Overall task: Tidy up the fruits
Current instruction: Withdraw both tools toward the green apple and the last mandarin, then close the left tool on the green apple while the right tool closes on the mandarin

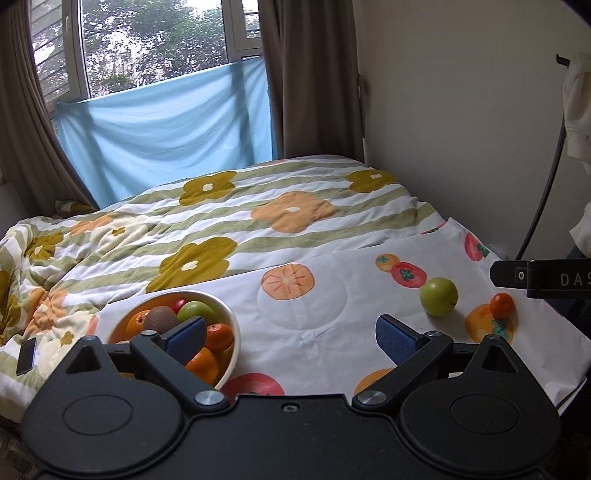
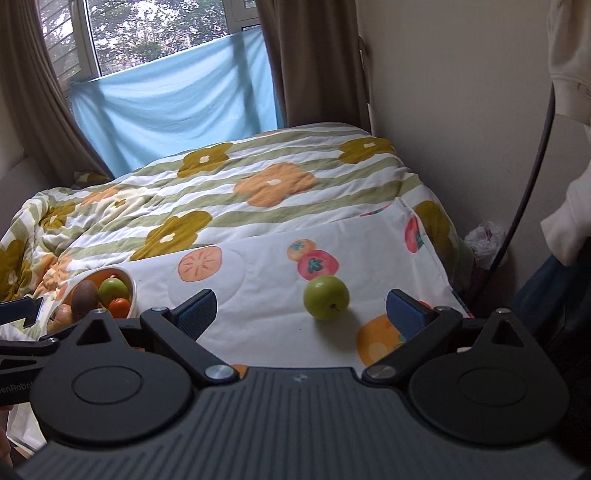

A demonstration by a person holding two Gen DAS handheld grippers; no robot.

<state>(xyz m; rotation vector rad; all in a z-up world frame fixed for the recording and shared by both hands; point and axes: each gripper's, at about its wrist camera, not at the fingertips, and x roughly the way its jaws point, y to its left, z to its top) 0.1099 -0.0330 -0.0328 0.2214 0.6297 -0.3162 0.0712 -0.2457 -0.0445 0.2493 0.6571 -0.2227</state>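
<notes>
Left wrist view. Left gripper (image 1: 290,338) low in the frame, its blue-padded fingers (image 1: 393,341) spread wide, gripping nothing. White round ceramic bowl (image 1: 231,321) at lower left, partly behind the left finger, filled with fruit: orange mandarins (image 1: 219,336), a brown fuzzy kiwi (image 1: 159,318), a green apple (image 1: 195,311), a glimpse of something red. White cloth printed with persimmons and tomatoes (image 1: 325,306) across the middle and right. Loose round green apple (image 1: 439,297) at centre right on that cloth, well apart from the bowl. Small loose orange mandarin (image 1: 501,305) just right of it, near the cloth's edge. Black tip of the right gripper (image 1: 517,276) entering from the right edge, above the mandarin. Striped quilt with yellow and orange flowers (image 1: 229,221) behind. Dark phone (image 1: 26,355) at far left on the quilt. Pale blue sheet (image 1: 166,136) hung under a window (image 1: 155,40) at top.

Right wrist view. Right gripper (image 2: 301,314) low in the frame, fingers parted wide, empty. Green apple (image 2: 326,297) between and just beyond the fingertips, stem toward the lower right, touching neither pad. Bowl (image 2: 131,286) at middle left, kiwi (image 2: 85,295), apple (image 2: 112,290) and mandarin (image 2: 120,306) showing. Loose mandarin not visible here. Quilt (image 2: 240,192), blue sheet (image 2: 173,107) and window (image 2: 159,29) behind.
</notes>
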